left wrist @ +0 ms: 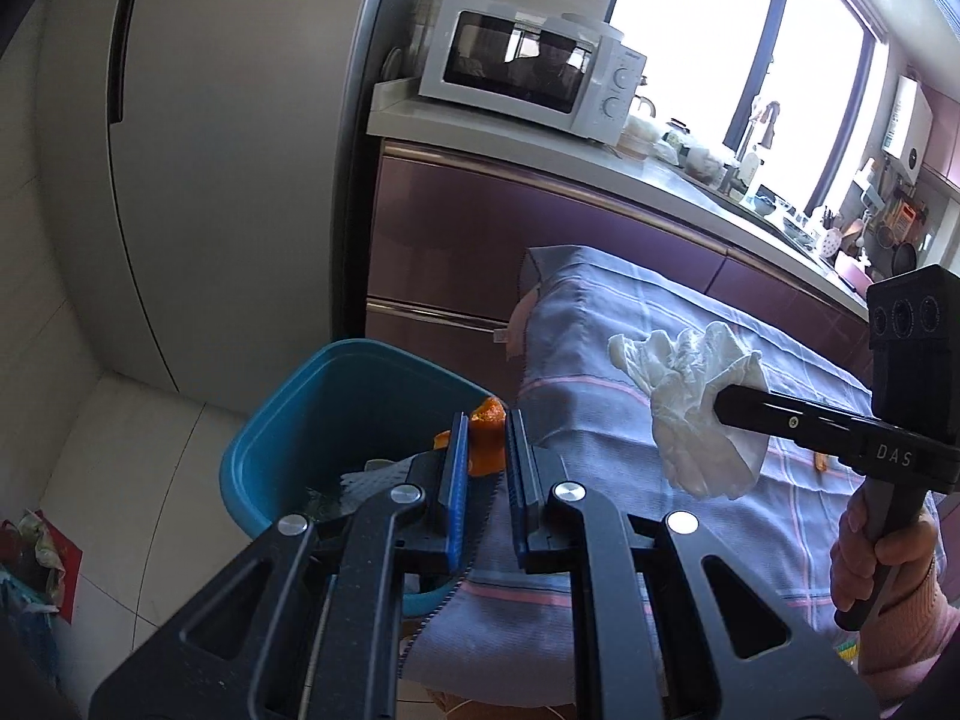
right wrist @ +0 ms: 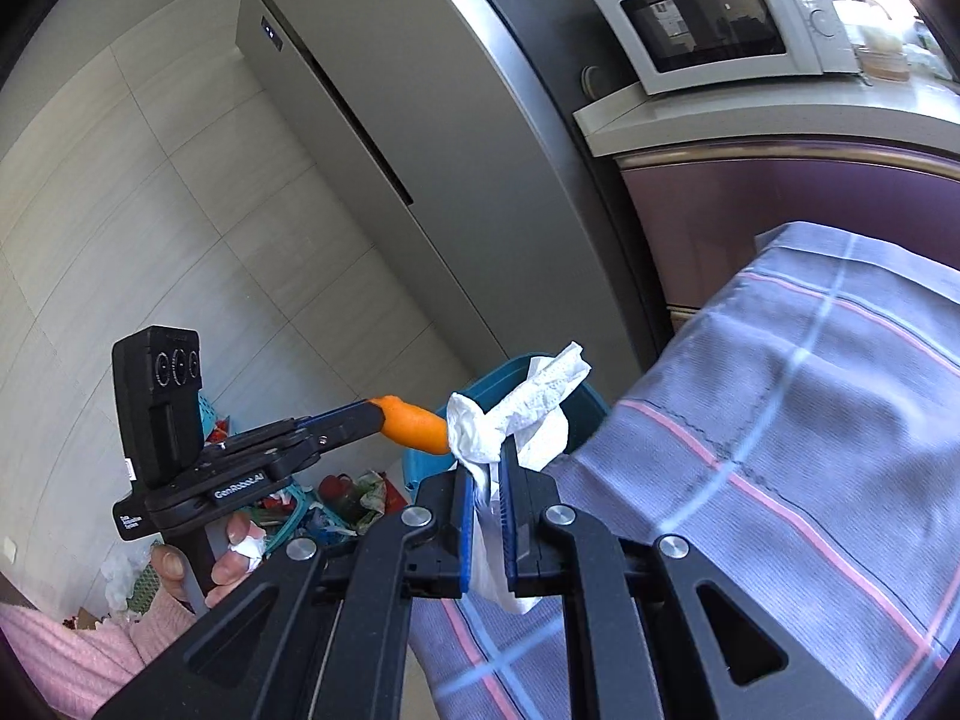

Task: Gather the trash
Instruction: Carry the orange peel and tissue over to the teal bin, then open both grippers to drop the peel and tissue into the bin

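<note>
Orange peel [left wrist: 483,441]: clamped between blue pads [left wrist: 459,468] of left gripper [left wrist: 486,420]; jaws nearly closed on it. Protrudes past the fingertips, above the near rim of the bin [left wrist: 336,396]. Also seen from right wrist view as orange piece [right wrist: 414,423] at the tip of the left gripper [right wrist: 375,411], just left of the tissue.

Tissue [right wrist: 510,414]: crumpled, white, pinched between blue pads [right wrist: 510,504] of right gripper [right wrist: 486,468]; jaws closed on it. Bunched ahead of the fingertips, one tail hanging down between the fingers. In left wrist view, same tissue [left wrist: 690,402] at the tip of the right gripper [left wrist: 720,405], held above the cloth [left wrist: 630,324], to the right of the left gripper.

Bin: teal, open-topped, directly ahead of and below the left gripper; some contents inside, not identifiable. In right wrist view, bin rim [right wrist: 516,369] partly hidden behind the tissue.

Cloth: blue-grey with pink and pale stripes, draped over a raised surface, right of the bin and under the right gripper.

Hands: right hand [left wrist: 870,558] around the right gripper handle; left hand [right wrist: 210,564] around the left handle, pink sleeve [right wrist: 90,648] at the wrist.

Further out: fridge [left wrist: 210,150] behind the bin; purple cabinets [left wrist: 480,228] beyond the cloth; microwave [left wrist: 528,72] on the counter [left wrist: 540,150]; window [left wrist: 720,42] above. Basket of clutter [right wrist: 306,510] on the floor below the left gripper.
</note>
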Demonstrator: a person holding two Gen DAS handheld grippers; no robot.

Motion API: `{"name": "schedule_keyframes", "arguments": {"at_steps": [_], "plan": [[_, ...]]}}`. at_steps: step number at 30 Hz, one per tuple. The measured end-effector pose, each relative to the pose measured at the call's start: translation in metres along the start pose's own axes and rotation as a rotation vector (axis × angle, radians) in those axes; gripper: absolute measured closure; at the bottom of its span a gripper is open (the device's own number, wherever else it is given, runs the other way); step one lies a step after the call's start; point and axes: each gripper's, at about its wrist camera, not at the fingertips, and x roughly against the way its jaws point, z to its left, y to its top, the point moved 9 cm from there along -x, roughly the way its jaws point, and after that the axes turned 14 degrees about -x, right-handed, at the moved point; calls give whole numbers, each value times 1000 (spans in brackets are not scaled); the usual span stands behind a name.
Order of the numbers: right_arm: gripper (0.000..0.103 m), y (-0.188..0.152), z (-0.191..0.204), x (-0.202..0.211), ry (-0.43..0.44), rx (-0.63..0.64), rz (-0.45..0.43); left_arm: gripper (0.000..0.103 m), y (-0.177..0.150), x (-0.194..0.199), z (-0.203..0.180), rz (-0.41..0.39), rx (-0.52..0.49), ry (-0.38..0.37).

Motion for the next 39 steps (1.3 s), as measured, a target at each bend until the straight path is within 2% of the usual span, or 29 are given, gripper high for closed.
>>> {"name": "schedule_keyframes", "arguments": {"at_steps": [6,14,29,39], "plan": [[96,2,12,-32,1,18,50,91,-14,-18,31,47,39,44],[96,4,16,-72,-17,31,110,91,-31,-43,54,107,75,73],[96,-5,11,-141,-88,40,214,91,-46,-89,77,187,113,118],[94,-9,4,-175,-146,29,251,89,-52,-117,85,232,149,112]]}}
